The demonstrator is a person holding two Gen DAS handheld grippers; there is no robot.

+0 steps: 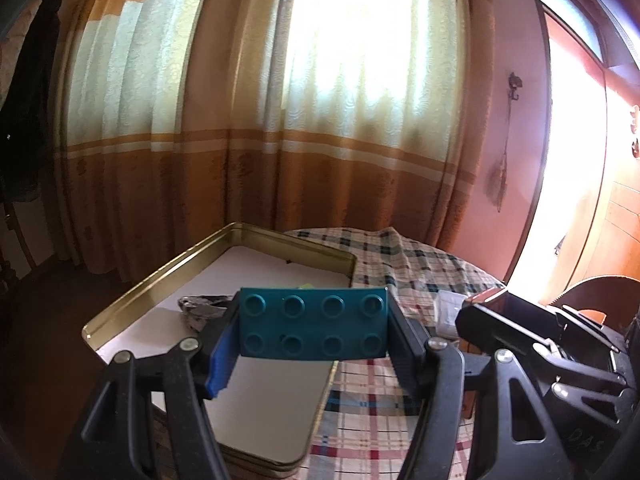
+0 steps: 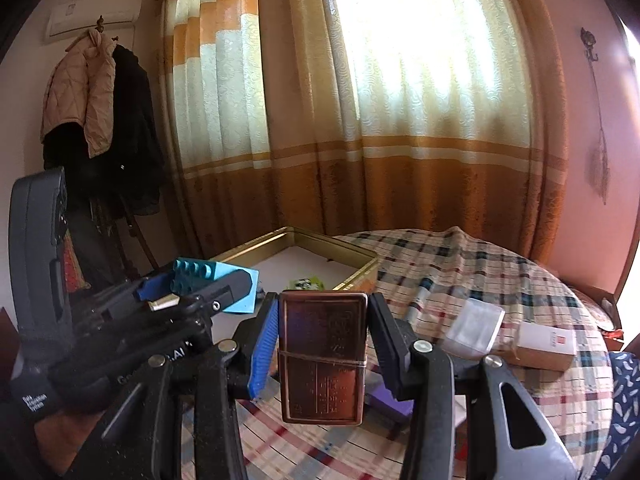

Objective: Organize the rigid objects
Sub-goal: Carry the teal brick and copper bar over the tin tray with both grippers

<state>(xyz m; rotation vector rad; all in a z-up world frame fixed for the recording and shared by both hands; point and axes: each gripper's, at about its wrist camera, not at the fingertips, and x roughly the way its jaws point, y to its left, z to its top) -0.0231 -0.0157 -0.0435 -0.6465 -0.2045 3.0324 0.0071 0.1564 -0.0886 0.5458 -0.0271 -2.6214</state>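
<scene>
My left gripper (image 1: pixel 314 330) is shut on a teal studded building brick (image 1: pixel 314 322), held crosswise above the near part of a gold metal tin (image 1: pixel 160 280). The right wrist view shows that same brick (image 2: pixel 216 280) and left gripper (image 2: pixel 192 290) off to the left. My right gripper (image 2: pixel 322 334) is shut on a copper-coloured flip lighter (image 2: pixel 322 356), upright, above the checked tablecloth (image 2: pixel 460 272). Further back lies the tin (image 2: pixel 316 240), with a small green-and-white item (image 2: pixel 306 283) on its white floor. A crumpled grey piece (image 1: pixel 200 308) lies in the tin.
A clear plastic piece (image 2: pixel 474 326) and a small white-and-tan box (image 2: pixel 546 346) lie on the cloth to the right. A purple block (image 2: pixel 390 400) sits under the right gripper. Curtains (image 2: pixel 360 120) hang behind the round table; coats (image 2: pixel 100 100) hang at left.
</scene>
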